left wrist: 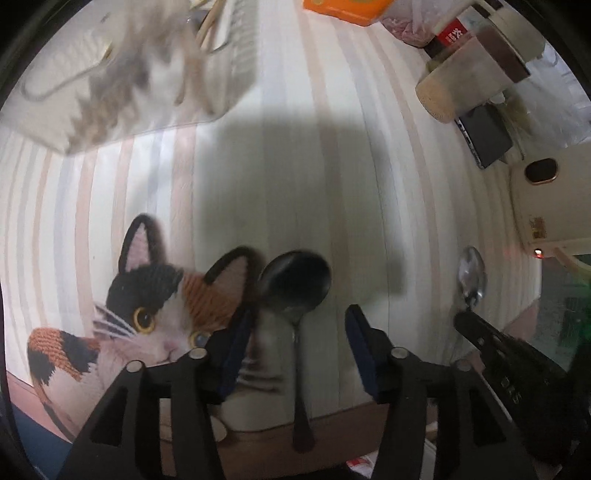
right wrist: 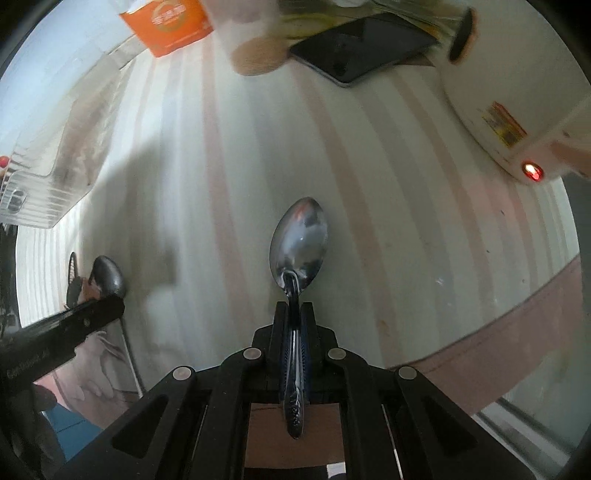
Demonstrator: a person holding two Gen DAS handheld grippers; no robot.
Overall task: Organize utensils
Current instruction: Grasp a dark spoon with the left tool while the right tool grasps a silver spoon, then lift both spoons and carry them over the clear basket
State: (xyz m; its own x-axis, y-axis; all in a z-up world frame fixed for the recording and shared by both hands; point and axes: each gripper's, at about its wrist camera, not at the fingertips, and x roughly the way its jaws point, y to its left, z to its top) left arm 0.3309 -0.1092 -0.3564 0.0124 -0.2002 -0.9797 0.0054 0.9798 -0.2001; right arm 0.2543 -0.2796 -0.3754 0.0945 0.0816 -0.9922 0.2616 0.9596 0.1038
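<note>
My left gripper (left wrist: 299,328) is open. A dark round spoon (left wrist: 295,284) lies on the striped tablecloth between its jaws, handle toward the camera, untouched. My right gripper (right wrist: 294,310) is shut on a shiny oval spoon (right wrist: 300,243), holding its neck, bowl pointing forward above the cloth. This spoon and the right gripper show in the left wrist view (left wrist: 471,275) at the right. The dark spoon (right wrist: 109,277) and the left gripper's finger (right wrist: 74,321) show at the left of the right wrist view. A clear ribbed utensil tray (left wrist: 110,74) sits at the far left.
A cat picture (left wrist: 147,306) is on the cloth near the left gripper. An orange box (left wrist: 343,9), a jar (left wrist: 465,81), a phone (left wrist: 484,136) and a white rice cooker (left wrist: 550,206) stand at the far right. The table edge (right wrist: 517,350) runs close by.
</note>
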